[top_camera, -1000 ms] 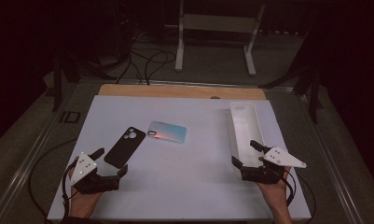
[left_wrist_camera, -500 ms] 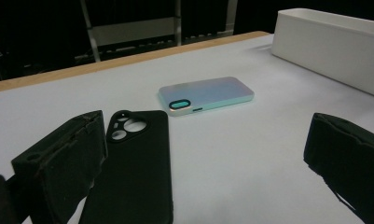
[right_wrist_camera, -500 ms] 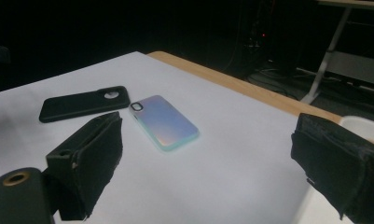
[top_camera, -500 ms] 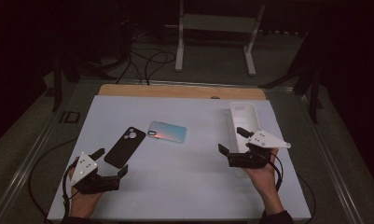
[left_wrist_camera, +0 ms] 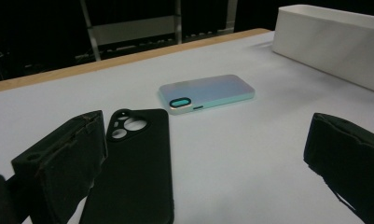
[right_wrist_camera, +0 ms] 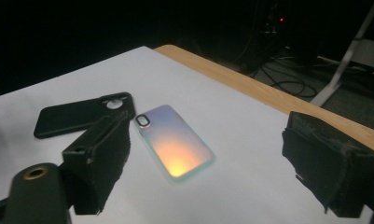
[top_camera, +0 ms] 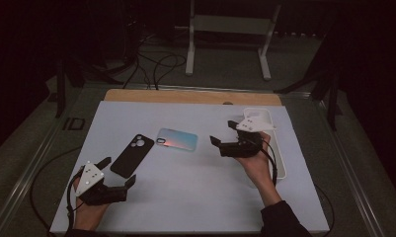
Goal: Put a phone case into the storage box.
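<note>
Right hand-held gripper (top_camera: 224,133) was just right of the iridescent pastel phone case (top_camera: 177,139), jaws spread but just narrowing, nothing between. Left hand-held gripper (top_camera: 118,172) spread, empty, near-left of that case beside the matte black phone case (top_camera: 132,155).

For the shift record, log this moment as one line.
right gripper: open, nothing between jaws, just been closing slightly, aimed at iridescent phone | left gripper: open, by black case | white tray: right side
</note>
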A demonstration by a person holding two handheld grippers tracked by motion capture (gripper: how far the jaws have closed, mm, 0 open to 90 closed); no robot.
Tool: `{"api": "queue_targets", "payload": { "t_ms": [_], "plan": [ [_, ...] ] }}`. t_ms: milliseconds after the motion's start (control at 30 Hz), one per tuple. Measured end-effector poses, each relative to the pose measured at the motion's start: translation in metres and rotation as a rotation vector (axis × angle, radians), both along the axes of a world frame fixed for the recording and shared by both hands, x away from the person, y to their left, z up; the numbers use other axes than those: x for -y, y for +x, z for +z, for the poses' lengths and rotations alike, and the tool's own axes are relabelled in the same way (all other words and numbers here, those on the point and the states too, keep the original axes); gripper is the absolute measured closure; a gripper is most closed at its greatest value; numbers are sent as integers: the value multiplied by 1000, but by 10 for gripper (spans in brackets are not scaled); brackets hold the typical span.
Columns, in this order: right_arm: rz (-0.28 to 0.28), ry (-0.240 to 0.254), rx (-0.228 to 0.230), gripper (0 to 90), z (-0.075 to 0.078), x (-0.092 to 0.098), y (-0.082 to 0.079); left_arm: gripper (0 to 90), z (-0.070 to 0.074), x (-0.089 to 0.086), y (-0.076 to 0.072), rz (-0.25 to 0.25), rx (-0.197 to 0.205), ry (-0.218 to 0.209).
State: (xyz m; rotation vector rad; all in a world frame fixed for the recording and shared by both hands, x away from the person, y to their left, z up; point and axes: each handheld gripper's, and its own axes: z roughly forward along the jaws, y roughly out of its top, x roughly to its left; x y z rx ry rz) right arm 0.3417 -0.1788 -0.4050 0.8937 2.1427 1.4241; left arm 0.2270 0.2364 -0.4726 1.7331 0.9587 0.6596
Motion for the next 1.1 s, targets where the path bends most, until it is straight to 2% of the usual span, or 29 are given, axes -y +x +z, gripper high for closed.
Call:
{"api": "queue_targets", "payload": {
  "t_ms": [100,133,200,233,367,600,633,733,867,900,933,967,1100],
  "plan": [
    [3,0,-2,178,0,-3,3,0,0,-1,0,2,2,-5],
    [4,-1,-8,232,-2,-12,13,0,0,-1,0,2,3,-4],
    [2,0,-10,241,-3,-15,17,0,0,0,0,-1,4,-4],
    [0,6,-19,272,-6,-20,24,0,0,0,0,-1,4,-4],
    [-7,9,-59,327,-12,-29,39,0,0,-1,0,-1,5,-7],
    [-13,-47,-70,433,-23,-48,57,0,0,-1,0,-3,6,-9],
    [-12,-68,-93,458,-28,-53,64,0,0,0,0,-4,5,-8],
    [-12,-74,-114,509,-33,-61,74,0,0,0,0,-6,4,-7],
    [6,-91,-131,601,-45,-71,87,0,0,0,0,-6,4,-7],
    [3,-101,-158,646,-52,-74,93,0,0,0,0,-7,4,-7],
    [3,-100,-169,663,-54,-75,95,0,0,0,0,-9,3,-5],
    [-10,-103,-184,729,-60,-78,102,0,0,0,0,-9,3,-5],
    [-37,-131,-227,870,-75,-86,116,0,0,0,0,-8,4,-12]
  ]
}}
